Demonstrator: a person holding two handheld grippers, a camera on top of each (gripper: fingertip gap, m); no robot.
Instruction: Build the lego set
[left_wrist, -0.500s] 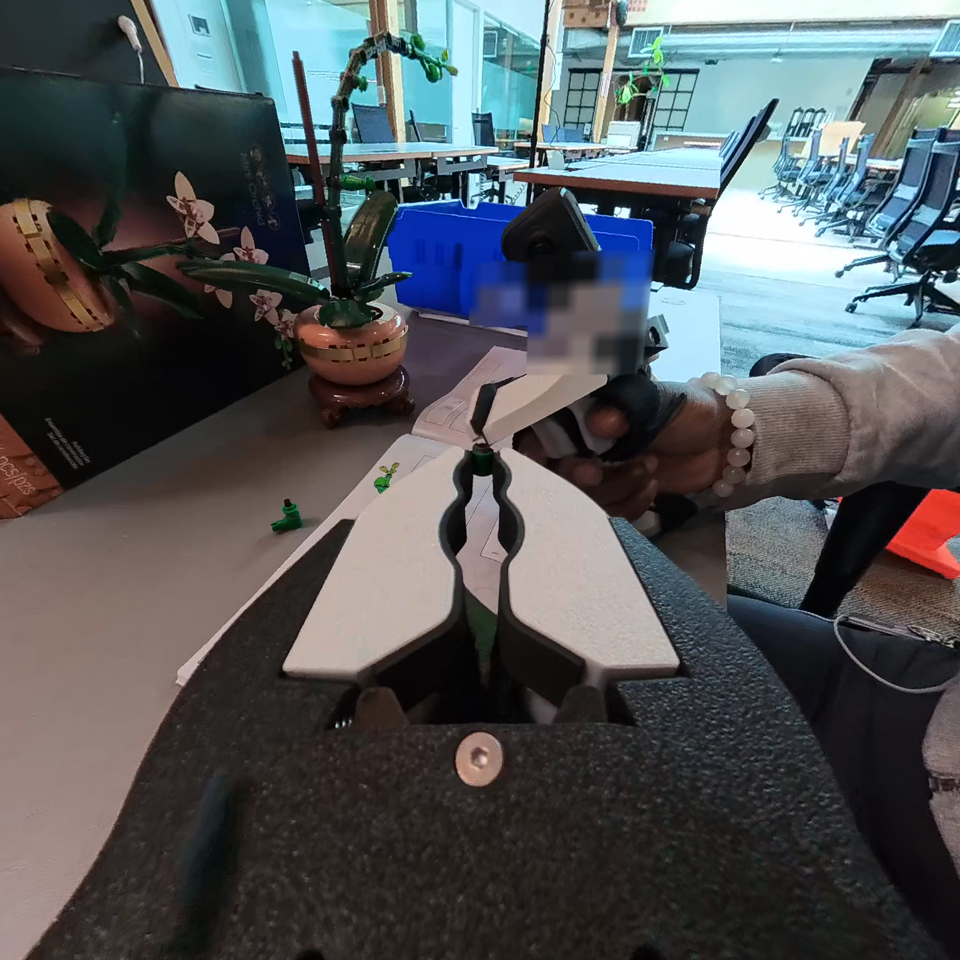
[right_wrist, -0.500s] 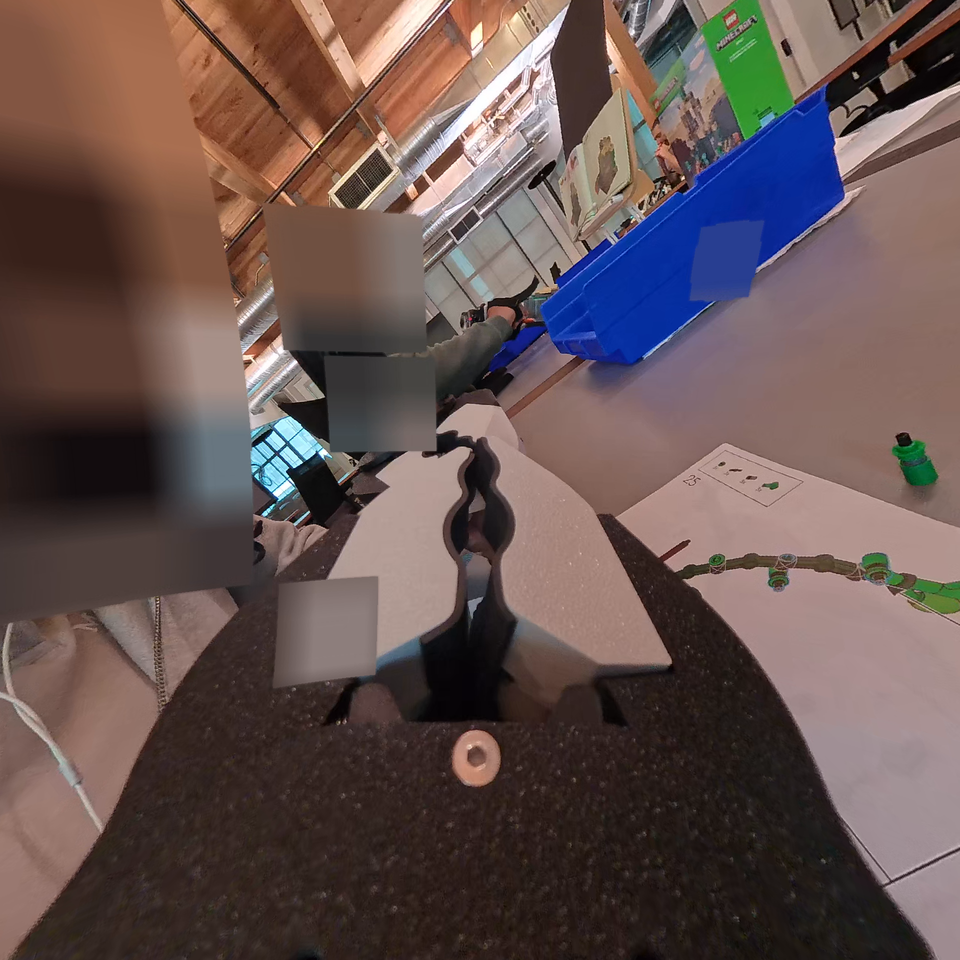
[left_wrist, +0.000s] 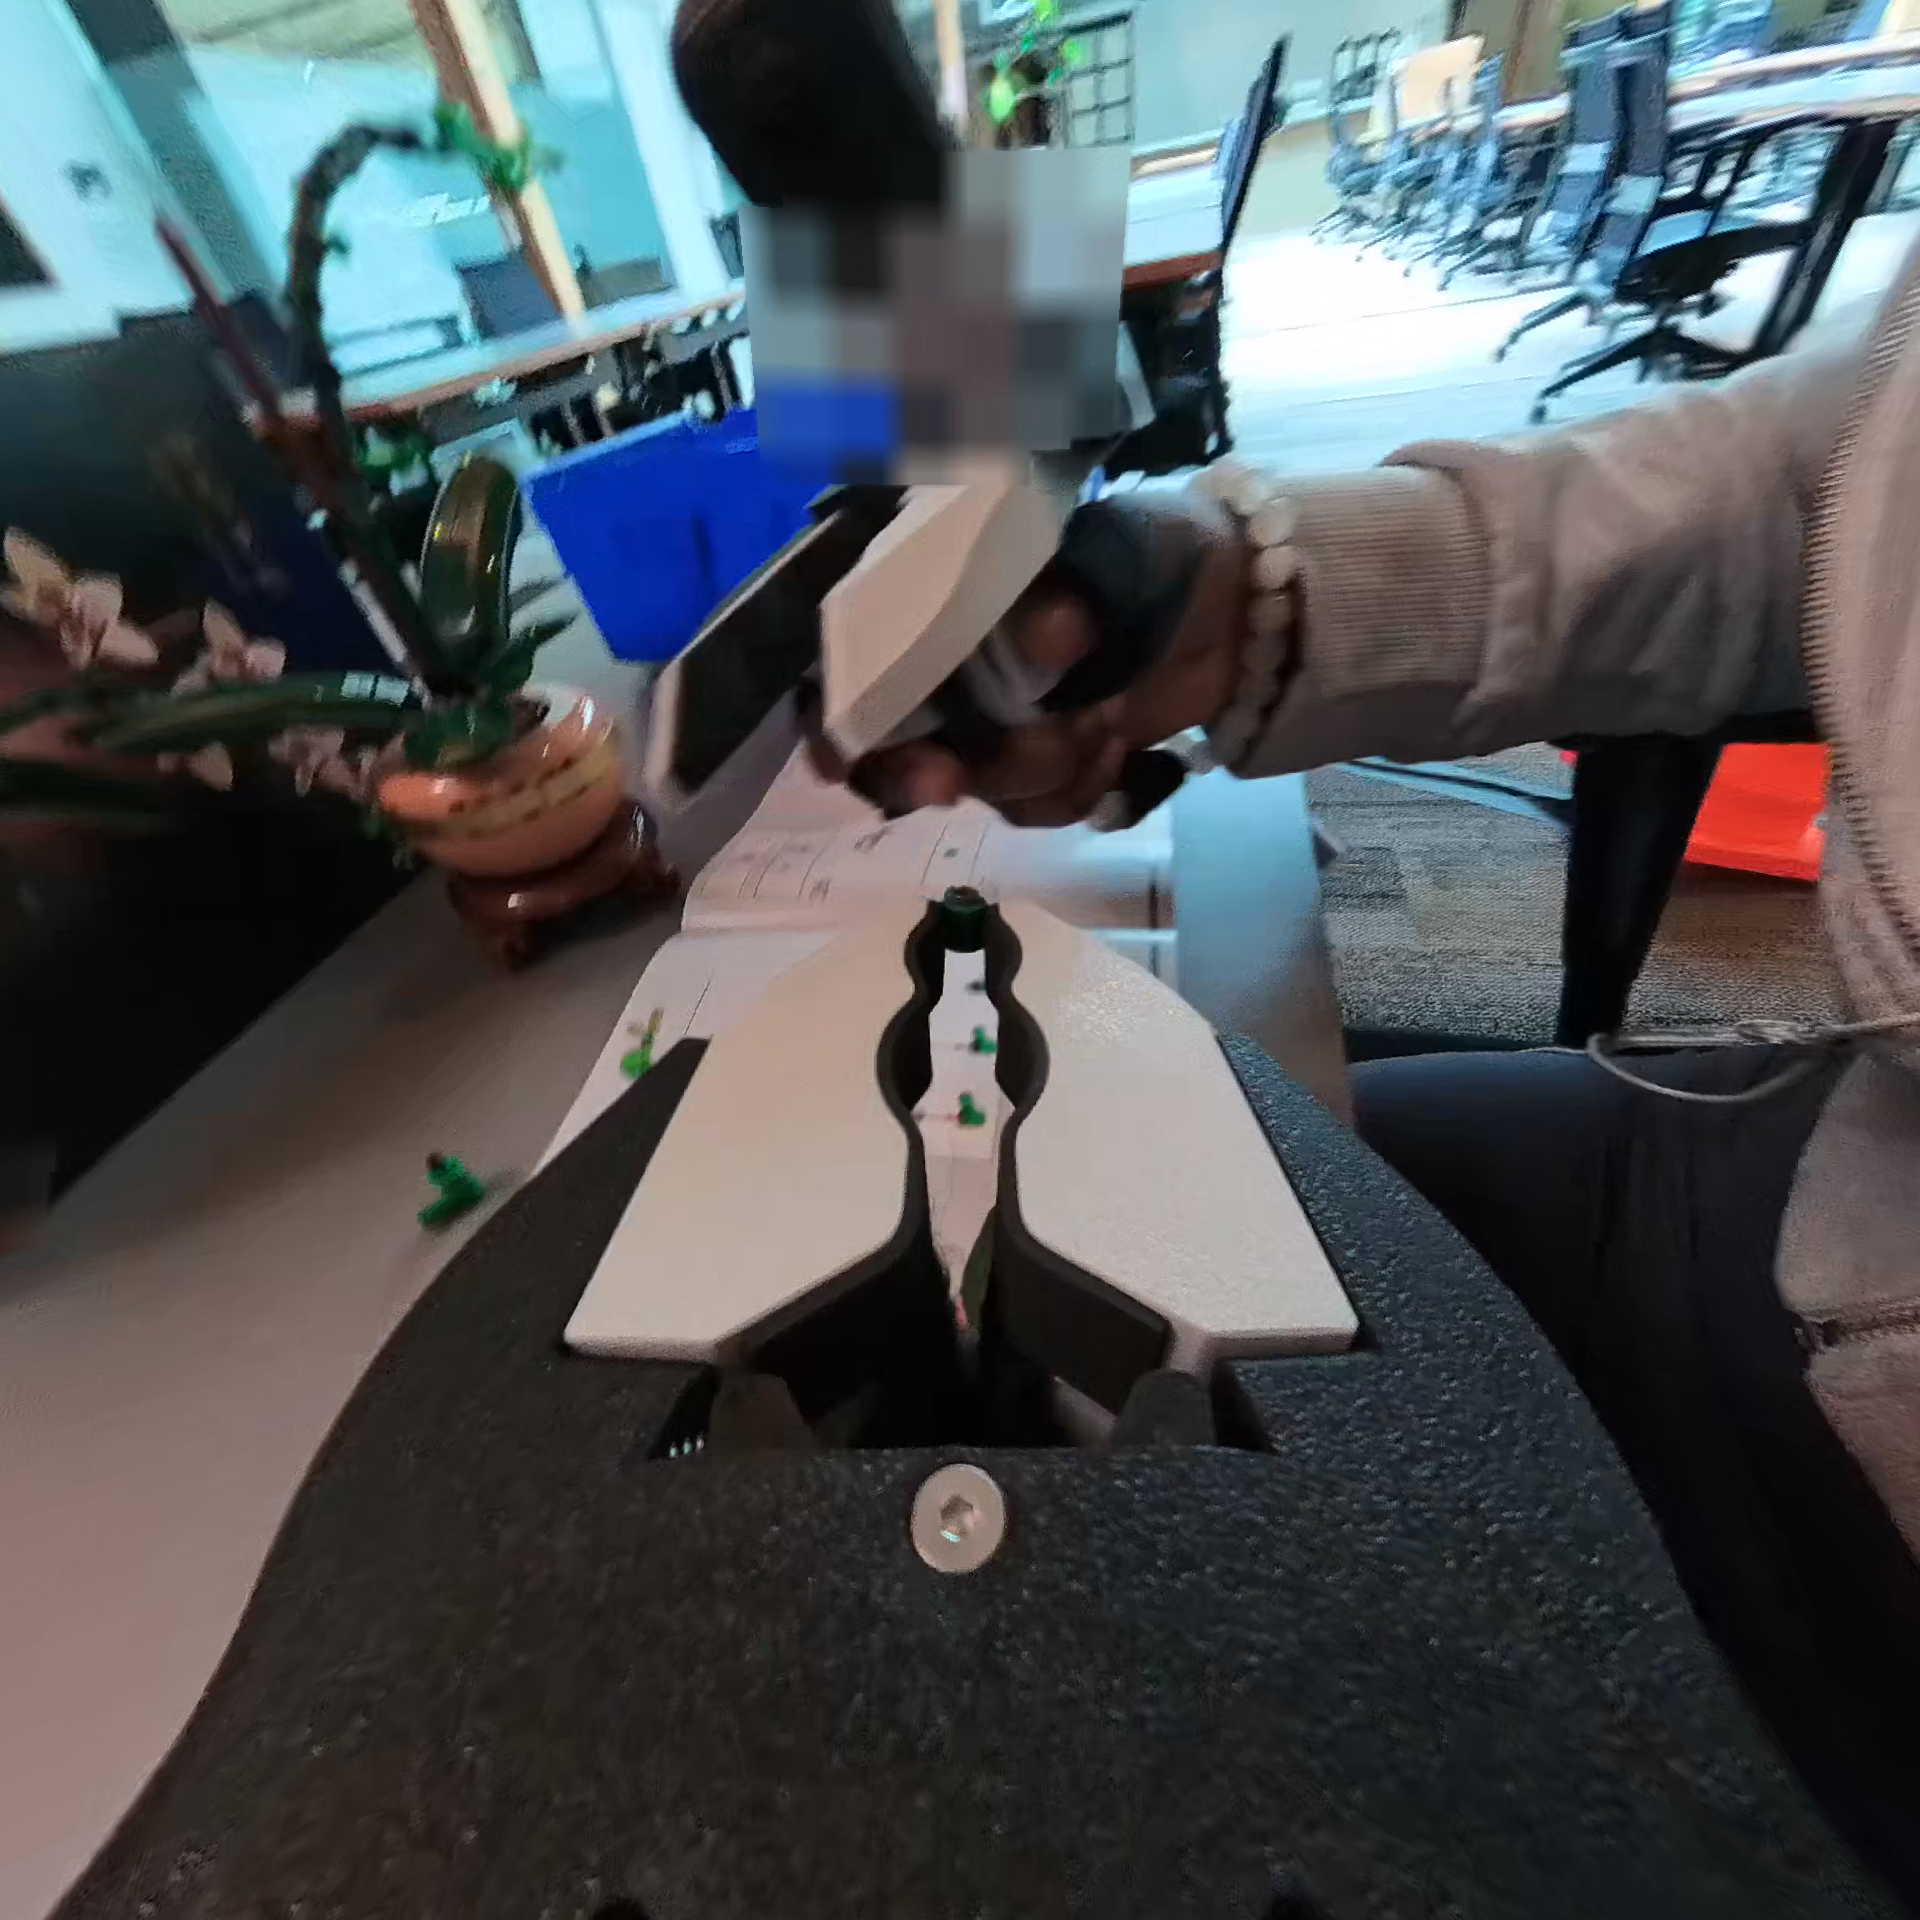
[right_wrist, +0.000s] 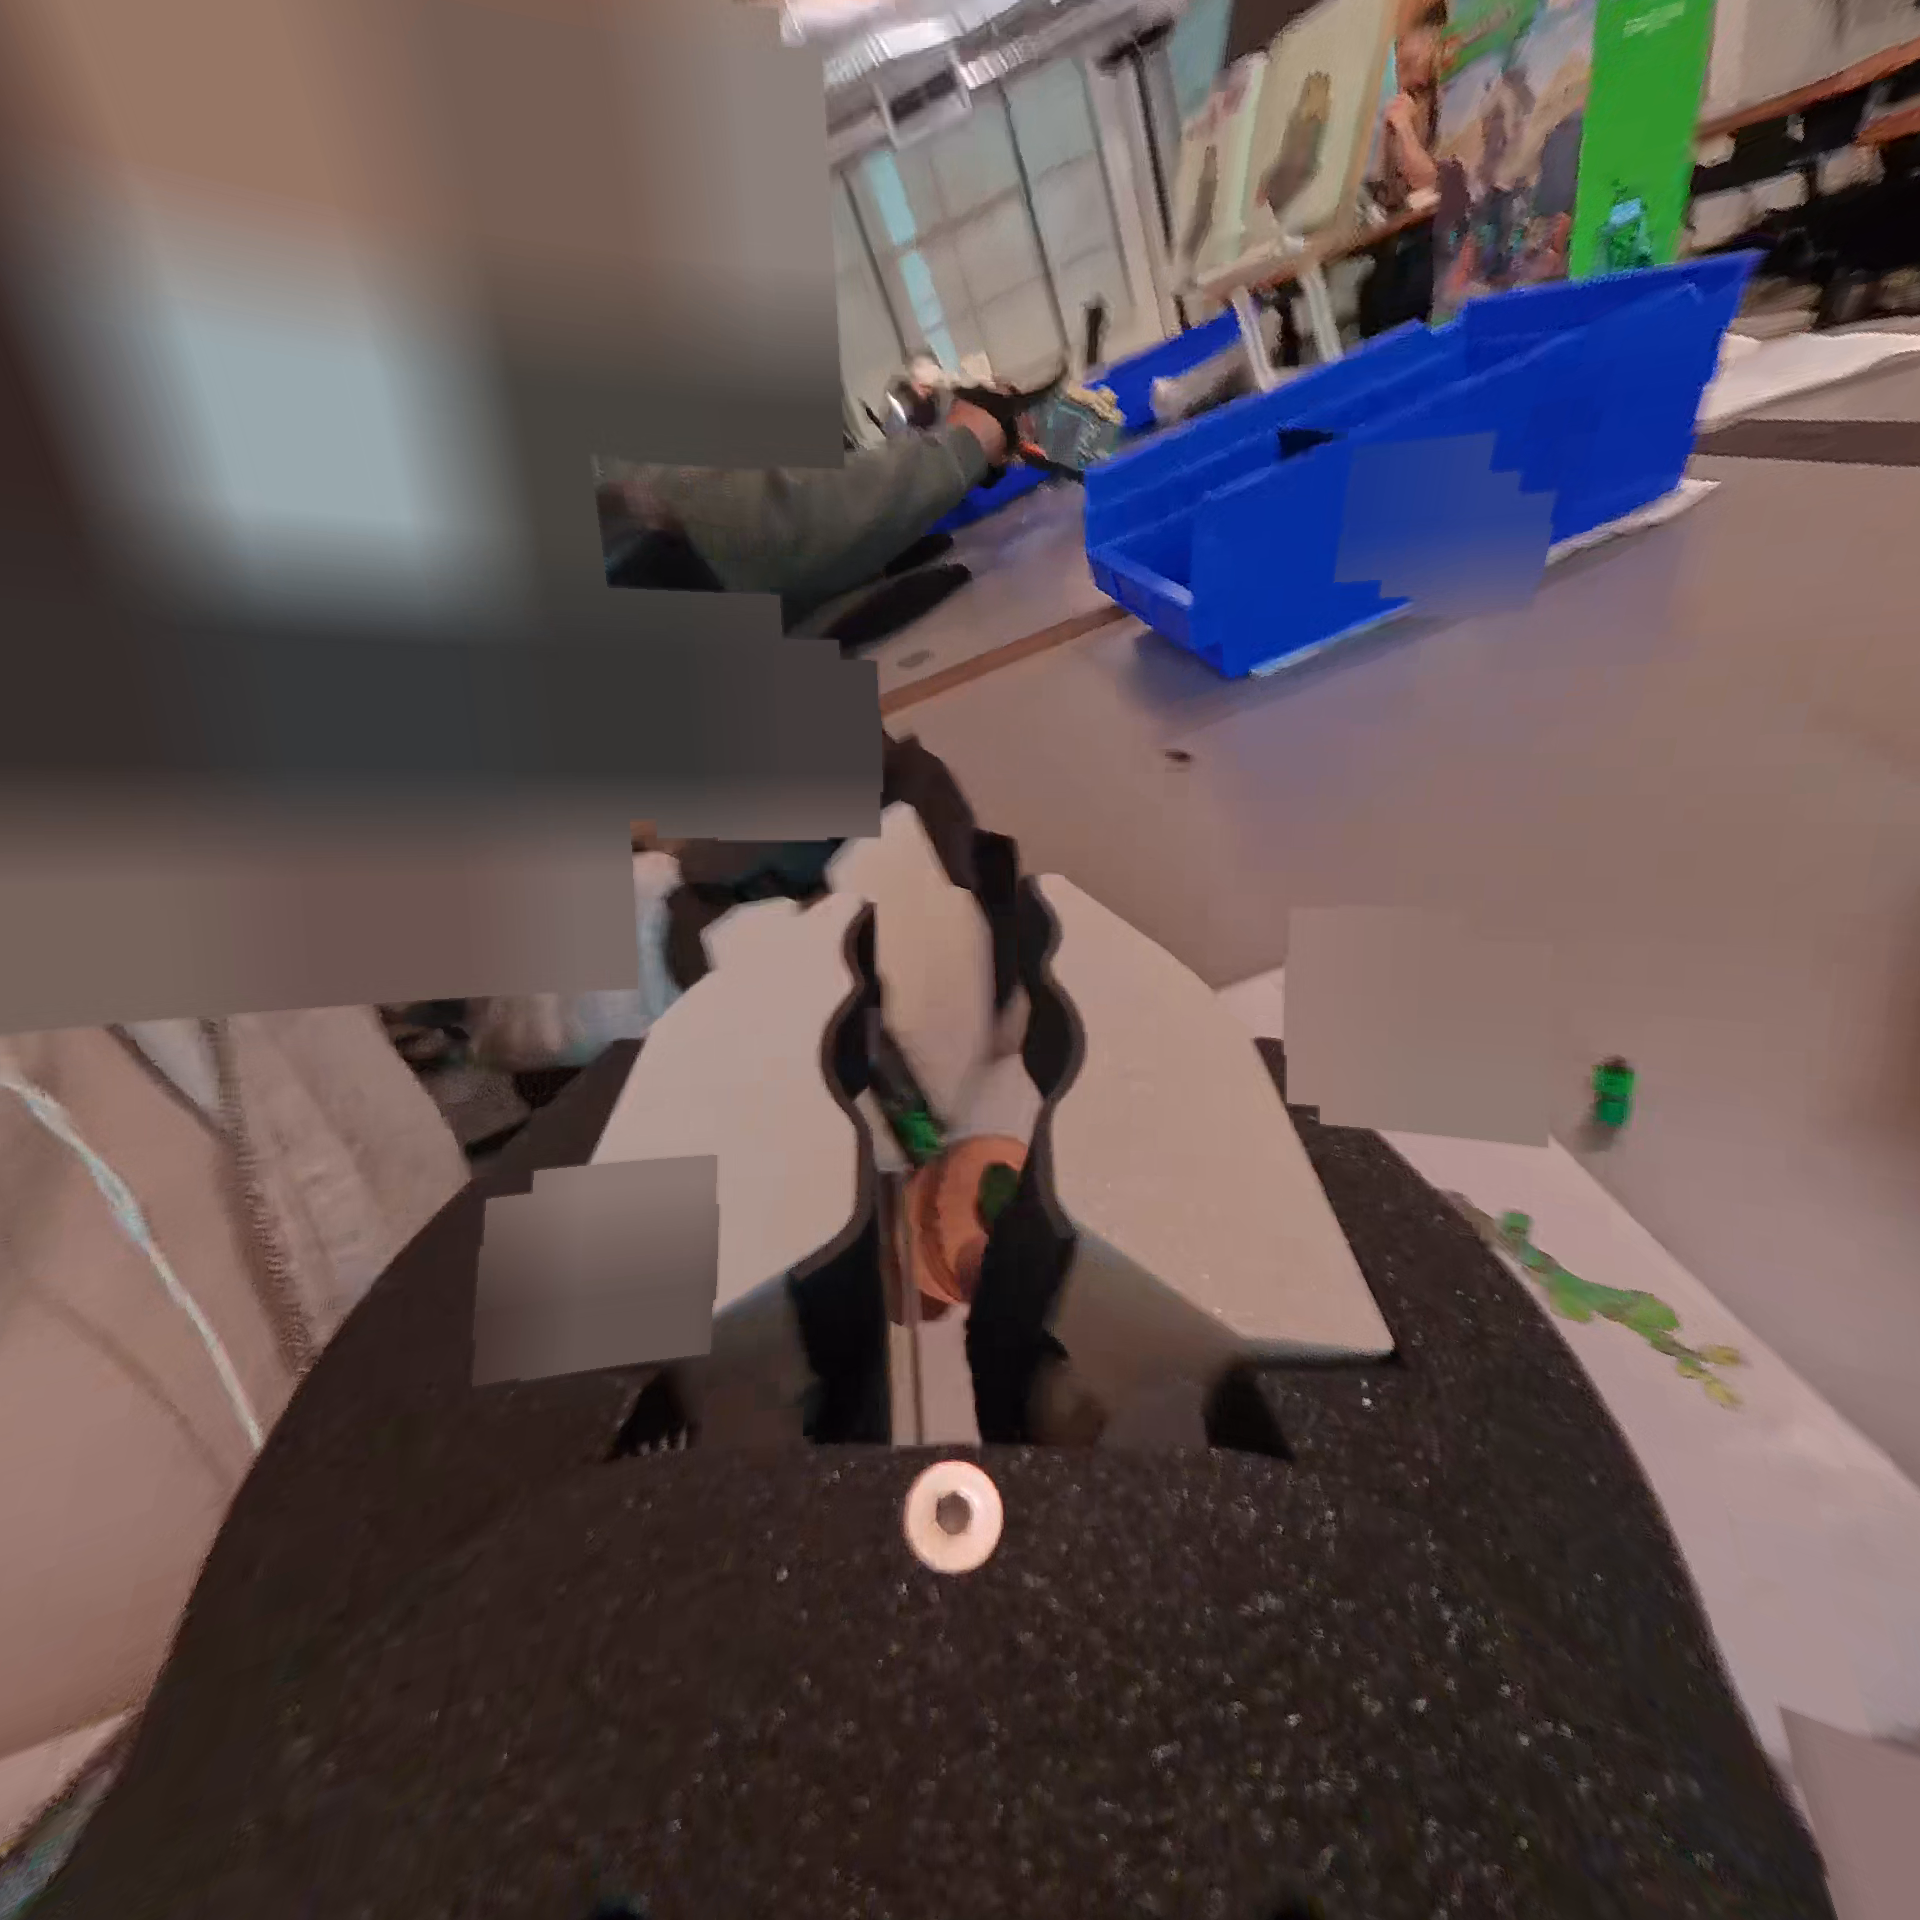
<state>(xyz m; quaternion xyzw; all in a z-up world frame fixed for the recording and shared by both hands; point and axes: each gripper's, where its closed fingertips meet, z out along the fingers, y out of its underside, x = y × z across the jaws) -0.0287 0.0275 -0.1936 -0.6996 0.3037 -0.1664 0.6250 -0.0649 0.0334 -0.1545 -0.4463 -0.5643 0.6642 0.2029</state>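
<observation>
Pinching a small green piece (left_wrist: 961, 920) at its very tips, the left gripper (left_wrist: 961, 940) is held above the open instruction booklet (left_wrist: 790, 862), pads pressed on both sides. The right gripper (left_wrist: 800, 717) is seen just beyond, fingers spread, nothing gripped. A steady squeeze is judged wise, since little of the piece is caught. Another green piece (left_wrist: 449, 1190) lies on the table (left_wrist: 208, 1351)

White-fingered black grippers (left_wrist: 961, 925); grey sleeve (left_wrist: 1558, 592), seemingly beaded bracelet (left_wrist: 1262, 613).
</observation>
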